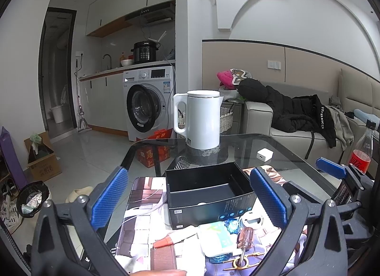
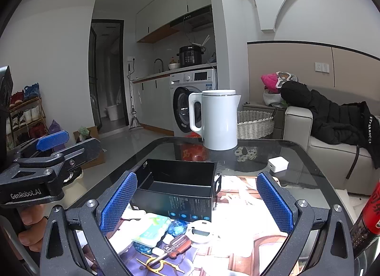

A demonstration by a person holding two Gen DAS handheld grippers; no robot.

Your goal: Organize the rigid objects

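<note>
Two grippers, left gripper and right gripper, hover with fingers spread wide and empty over a clutter of small items: a screwdriver, a green-and-white case, a white round gadget. Just beyond sits the open black box on the glass table; probably best to pinch the screwdriver across its handle, then lower it into the box. Farther back stands a white kettle.

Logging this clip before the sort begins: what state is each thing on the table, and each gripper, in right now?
Left gripper: open, holding nothing.
Right gripper: open, holding nothing.
Black box: open on top, upright, looks empty.
White kettle: upright, lid shut.
Screwdriver: lying flat, not in the box.
Cola bottle: upright, capped, partly full.
White charger: loose on the glass table.
</note>
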